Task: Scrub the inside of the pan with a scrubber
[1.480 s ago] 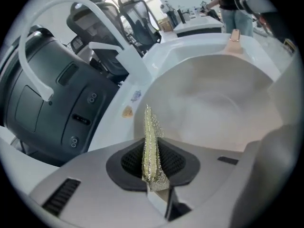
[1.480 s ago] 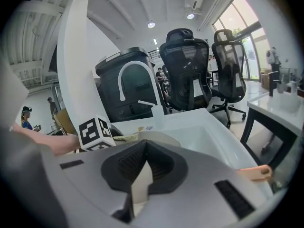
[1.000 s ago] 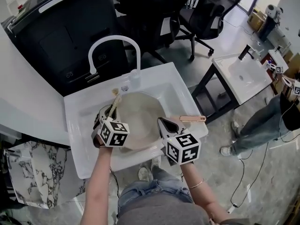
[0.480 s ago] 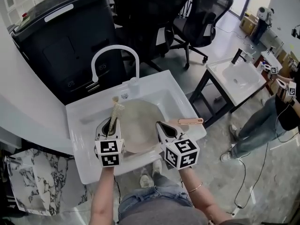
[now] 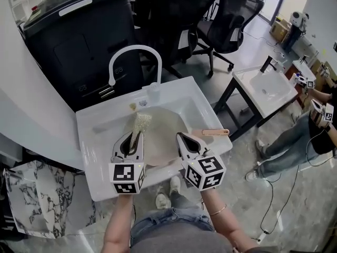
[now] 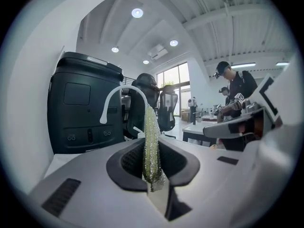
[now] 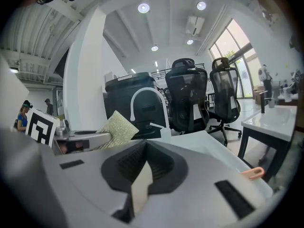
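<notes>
A round pan [image 5: 163, 133] with a pale beige inside lies in the white sink [image 5: 95, 141]; its rose-gold handle [image 5: 216, 132] reaches over the sink's right rim. My left gripper [image 5: 131, 139] is shut on a glittery yellow-green scrubber [image 5: 140, 124], held over the pan's left part. In the left gripper view the scrubber [image 6: 151, 141] stands edge-on, pinched between the jaws of the left gripper [image 6: 152, 175]. My right gripper [image 5: 184, 140] hovers over the pan's right edge, shut and empty. The right gripper view shows its jaws closed [image 7: 145, 163], the scrubber [image 7: 117, 126] to the left and the handle's end [image 7: 251, 173].
A white arched faucet [image 5: 134, 57] stands behind the sink, a black cabinet [image 5: 79, 36] beyond it. Office chairs [image 5: 231, 20] are at the back. A second sink table [image 5: 266, 88] and a person [image 5: 310, 125] are at the right. A marbled object [image 5: 31, 199] is lower left.
My left gripper has shifted slightly right and turned, so the scrubber now shows its broad face over the pan instead of its edge. The right gripper has barely moved.
</notes>
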A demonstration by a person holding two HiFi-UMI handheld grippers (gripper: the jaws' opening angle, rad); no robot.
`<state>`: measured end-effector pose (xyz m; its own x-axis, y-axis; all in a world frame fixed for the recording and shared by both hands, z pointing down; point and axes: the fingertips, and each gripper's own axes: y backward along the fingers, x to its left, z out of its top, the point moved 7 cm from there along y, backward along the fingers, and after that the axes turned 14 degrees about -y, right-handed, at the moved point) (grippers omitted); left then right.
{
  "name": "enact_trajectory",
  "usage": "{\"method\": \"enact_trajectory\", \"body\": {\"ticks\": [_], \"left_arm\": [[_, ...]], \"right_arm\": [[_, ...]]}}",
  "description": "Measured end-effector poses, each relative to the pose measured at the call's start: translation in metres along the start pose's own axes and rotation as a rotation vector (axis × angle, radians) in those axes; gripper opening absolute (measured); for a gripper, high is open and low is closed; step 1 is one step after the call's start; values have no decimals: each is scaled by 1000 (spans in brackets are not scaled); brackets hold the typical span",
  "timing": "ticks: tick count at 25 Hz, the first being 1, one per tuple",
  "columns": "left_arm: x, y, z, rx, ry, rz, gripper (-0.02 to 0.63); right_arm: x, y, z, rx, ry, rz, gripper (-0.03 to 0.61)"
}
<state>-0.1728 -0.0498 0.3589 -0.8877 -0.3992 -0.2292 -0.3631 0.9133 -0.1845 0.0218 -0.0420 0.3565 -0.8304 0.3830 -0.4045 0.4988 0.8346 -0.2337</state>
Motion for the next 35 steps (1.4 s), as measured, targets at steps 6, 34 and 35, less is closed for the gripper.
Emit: {"method": "enact_trajectory", "body": {"ticks": [6,34,35], "left_arm": [[-6,14,0,-17,-3,-8,63],[-6,34,-1,-51,-3,-33,64],[-5,34,0,-55,-4,-30,64]], "right_arm": [[13,6,-1,-50,21,8,9],[31,11,-8,-75,88,-4,8],[32,9,-7,-77,90,-4,8]]}}
